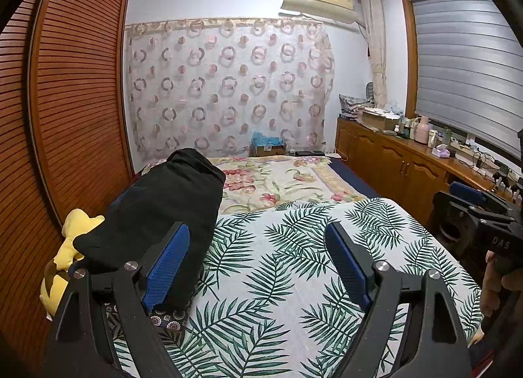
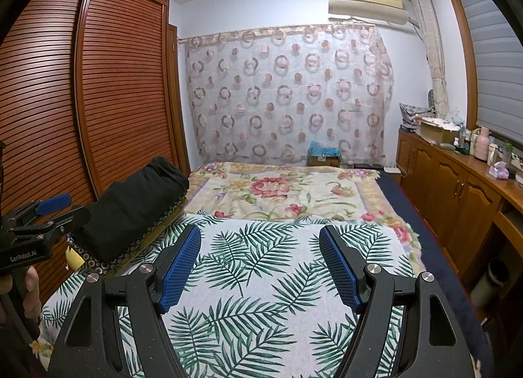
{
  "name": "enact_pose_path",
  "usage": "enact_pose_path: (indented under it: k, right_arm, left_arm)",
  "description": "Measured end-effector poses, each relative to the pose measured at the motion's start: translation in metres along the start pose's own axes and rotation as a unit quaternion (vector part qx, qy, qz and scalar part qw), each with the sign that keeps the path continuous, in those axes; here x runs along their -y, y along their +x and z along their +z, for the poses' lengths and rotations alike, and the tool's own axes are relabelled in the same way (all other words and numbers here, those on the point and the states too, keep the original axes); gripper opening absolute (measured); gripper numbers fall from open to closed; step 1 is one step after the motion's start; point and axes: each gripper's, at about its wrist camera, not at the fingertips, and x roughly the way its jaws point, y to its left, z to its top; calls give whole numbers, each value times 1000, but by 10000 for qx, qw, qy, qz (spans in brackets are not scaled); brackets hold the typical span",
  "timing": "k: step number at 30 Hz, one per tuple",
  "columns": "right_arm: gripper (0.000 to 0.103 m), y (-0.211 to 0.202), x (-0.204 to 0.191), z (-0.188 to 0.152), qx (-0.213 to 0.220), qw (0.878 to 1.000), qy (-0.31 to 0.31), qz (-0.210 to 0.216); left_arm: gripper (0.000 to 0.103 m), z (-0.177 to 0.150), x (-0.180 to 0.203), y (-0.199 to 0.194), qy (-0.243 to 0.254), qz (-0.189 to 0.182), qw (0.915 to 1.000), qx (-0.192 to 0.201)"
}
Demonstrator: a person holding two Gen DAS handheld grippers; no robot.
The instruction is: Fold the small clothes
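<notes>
While both tongs gape: cardboard box (image 2: 324, 159) w/ blue stuff (image 2: 322, 149) inside.

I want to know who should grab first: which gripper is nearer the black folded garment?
Left. The left gripper hangs open right beside the black folded garment, which lies by its left finger. The right gripper, also open, sits further right over the leaf-print cloth.

Bed (image 2: 434, 234), your work surface, w/ dark blue edge showing along its right side.
- Palm-leaf cloth (image 2: 248, 280): spread flat over the near end, right in front of you.
- Floral blanket (image 2: 278, 191): spread over the far half; the leaf cloth's far edge overlaps it.
- Black folded clothes (image 1: 163, 211): stacked at left, atop a patterned cushion (image 2: 130, 247).
- Yellow plush (image 1: 70, 247): at bed's left edge, touching the black stack.
</notes>
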Motion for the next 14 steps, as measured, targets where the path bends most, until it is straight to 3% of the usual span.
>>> enact_pose_path:
  k: [14]
  right_arm:
    - [77, 0, 2, 0, -1, 10000, 6, 0]
  left_arm:
    - [86, 1, -1, 0, -3, -8, 10000, -3]
